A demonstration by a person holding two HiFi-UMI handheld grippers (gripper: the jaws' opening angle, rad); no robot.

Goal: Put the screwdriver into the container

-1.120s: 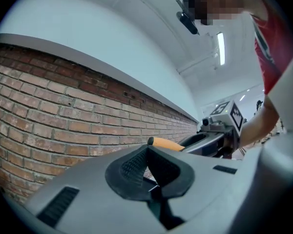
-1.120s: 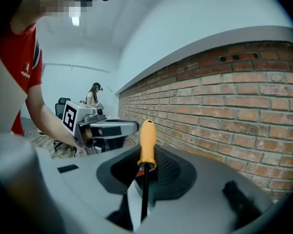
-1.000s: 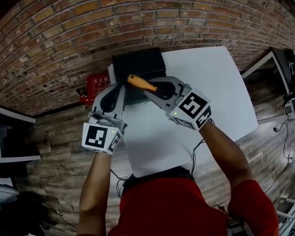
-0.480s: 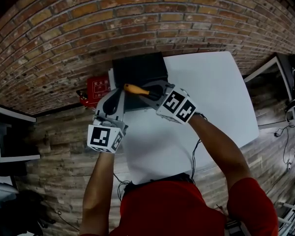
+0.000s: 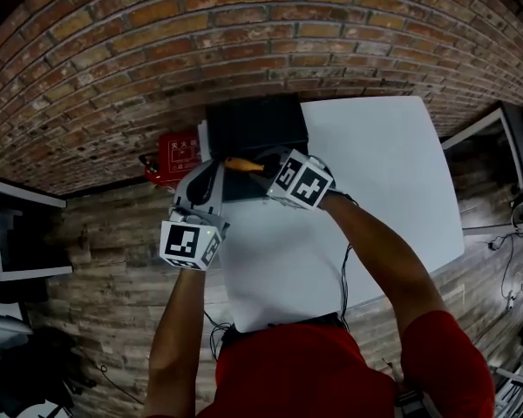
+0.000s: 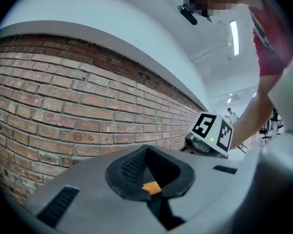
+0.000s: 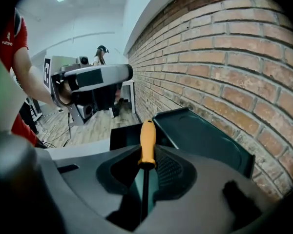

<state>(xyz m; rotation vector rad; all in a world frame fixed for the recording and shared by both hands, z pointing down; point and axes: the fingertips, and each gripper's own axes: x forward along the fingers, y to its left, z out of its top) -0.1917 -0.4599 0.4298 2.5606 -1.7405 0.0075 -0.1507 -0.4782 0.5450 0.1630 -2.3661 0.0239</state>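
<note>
Screwdriver (image 7: 147,143) sits clamped by its shaft in my right gripper (image 7: 145,179), with the orange handle pointing to 12 o'clock over the black container (image 7: 205,135). My left gripper (image 6: 151,189) is closed alongside. Next, I'd lower it and release inside.

Screwdriver (image 7: 147,141) tip hidden between jaws

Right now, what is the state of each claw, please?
Left claw: closed, no object gripped; I cannot identify the small orange bit at its seam.
Right claw: closed on the orange-handled screwdriver.
</note>
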